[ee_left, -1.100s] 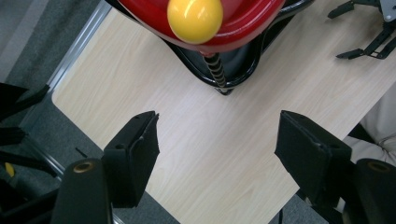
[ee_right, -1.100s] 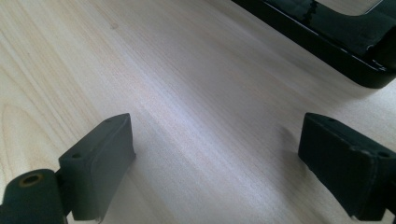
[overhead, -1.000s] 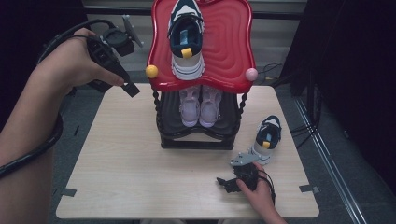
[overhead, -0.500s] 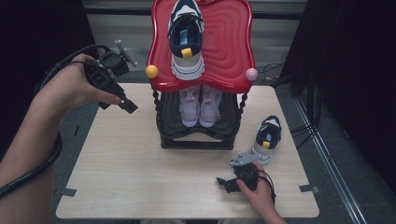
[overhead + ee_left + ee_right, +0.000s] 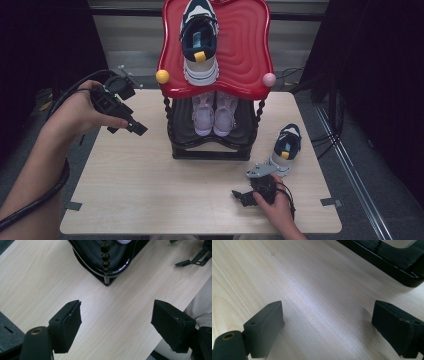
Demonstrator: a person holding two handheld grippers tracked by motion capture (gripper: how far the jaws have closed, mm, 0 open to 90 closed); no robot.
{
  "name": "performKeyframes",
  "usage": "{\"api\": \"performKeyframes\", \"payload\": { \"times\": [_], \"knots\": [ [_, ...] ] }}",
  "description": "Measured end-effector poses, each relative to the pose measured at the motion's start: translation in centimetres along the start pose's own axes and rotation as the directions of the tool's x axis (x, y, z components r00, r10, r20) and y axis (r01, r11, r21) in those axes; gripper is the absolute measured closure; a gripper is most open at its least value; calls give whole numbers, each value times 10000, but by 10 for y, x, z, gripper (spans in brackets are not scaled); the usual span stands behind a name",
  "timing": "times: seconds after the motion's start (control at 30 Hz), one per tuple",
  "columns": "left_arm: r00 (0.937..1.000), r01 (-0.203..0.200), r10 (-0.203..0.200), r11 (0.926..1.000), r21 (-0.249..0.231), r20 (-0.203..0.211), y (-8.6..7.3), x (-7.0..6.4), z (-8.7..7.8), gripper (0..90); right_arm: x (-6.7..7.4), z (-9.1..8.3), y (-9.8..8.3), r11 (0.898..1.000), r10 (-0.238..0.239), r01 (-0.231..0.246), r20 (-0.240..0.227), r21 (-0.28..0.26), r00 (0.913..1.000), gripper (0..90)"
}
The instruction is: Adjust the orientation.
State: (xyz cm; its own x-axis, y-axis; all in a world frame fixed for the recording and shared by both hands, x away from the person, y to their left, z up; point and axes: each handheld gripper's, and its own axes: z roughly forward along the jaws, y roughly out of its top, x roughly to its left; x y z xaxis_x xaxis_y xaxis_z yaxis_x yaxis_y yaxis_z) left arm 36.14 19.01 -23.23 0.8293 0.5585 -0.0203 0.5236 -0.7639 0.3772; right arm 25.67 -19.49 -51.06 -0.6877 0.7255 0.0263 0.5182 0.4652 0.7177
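Left tongs [image 5: 136, 128] hovering above the bench [image 5: 150, 190] just left of the black two-tier rack [image 5: 210, 150], jaws having just been opening, now standing wide with nothing between them, only bare wood below. Right tongs [image 5: 239, 195] lying low at the bench's near edge, jaws also spread wide and holding nothing. Navy-and-white sneaker [image 5: 286, 147] sitting on the bench just beyond the right tongs, right of the rack, apart from the jaws. Matching sneaker [image 5: 200, 42] resting on the red top tray [image 5: 245, 55]. Pale pink pair [image 5: 215, 112] standing side by side on the lower shelf.
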Motion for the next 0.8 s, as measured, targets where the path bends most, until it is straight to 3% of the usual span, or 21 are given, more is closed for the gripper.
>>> {"api": "performKeyframes", "payload": {
  "times": [0.43,0.8],
  "knots": [
    [9973,275,-271,9996,-47,676,-28,1,49,234,0,0,0,10000,2,-2,-2,-18,10000,98],
    [9898,627,-558,9968,-490,1311,-53,3,95,233,0,0,0,10000,6,-6,20,-19,10000,98]
  ]
}}
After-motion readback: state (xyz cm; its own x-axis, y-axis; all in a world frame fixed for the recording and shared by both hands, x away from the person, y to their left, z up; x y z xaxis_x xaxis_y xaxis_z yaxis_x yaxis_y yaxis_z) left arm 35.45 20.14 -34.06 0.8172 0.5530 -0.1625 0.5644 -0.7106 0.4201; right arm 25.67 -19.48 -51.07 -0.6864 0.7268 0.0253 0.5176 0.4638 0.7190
